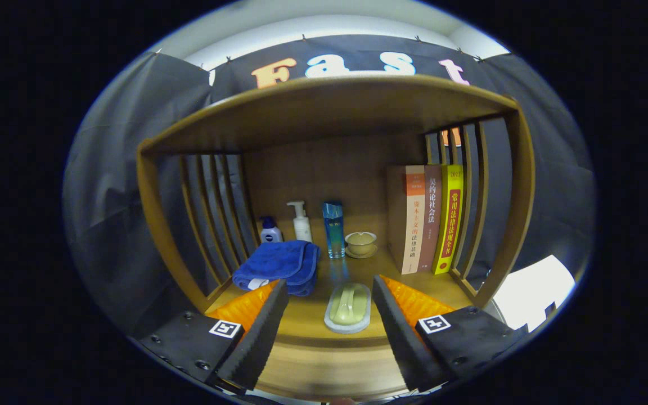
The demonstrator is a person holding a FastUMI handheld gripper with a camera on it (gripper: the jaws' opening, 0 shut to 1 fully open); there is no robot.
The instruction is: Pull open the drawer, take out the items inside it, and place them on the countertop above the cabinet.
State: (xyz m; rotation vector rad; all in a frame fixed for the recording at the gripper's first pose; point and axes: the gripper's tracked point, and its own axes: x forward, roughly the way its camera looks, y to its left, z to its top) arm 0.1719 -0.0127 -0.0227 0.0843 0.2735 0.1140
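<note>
Two fingers of the gripper are seen spread wide, nothing held between them; both are apart from every item. Black ribbed pads face inward, orange backing is seen behind them.

Landmark: soap dish, a pale tray with a green soap bar on it, lying on the wooden countertop. It is seen in the gap between the fingers, closer to the right one, not touched by either.

Relative to the soap dish:
- Folded blue towel is placed to the left and slightly behind, just beside the left finger tip; contact cannot be told.
- Tall blue bottle is stood upright directly behind.
- White pump bottle is stood behind and left, next to the blue bottle.
- Small blue-capped bottle is further left, behind the towel.
- Lidded tea bowl on a saucer is set behind and slightly right.
- Three books are stood upright behind and right, against the slatted right side of the shelf frame.

A wooden shelf board is seen overhead, with slats on both sides.

Drawer: cannot be told from this view; the countertop front edge is seen just below the soap dish.
</note>
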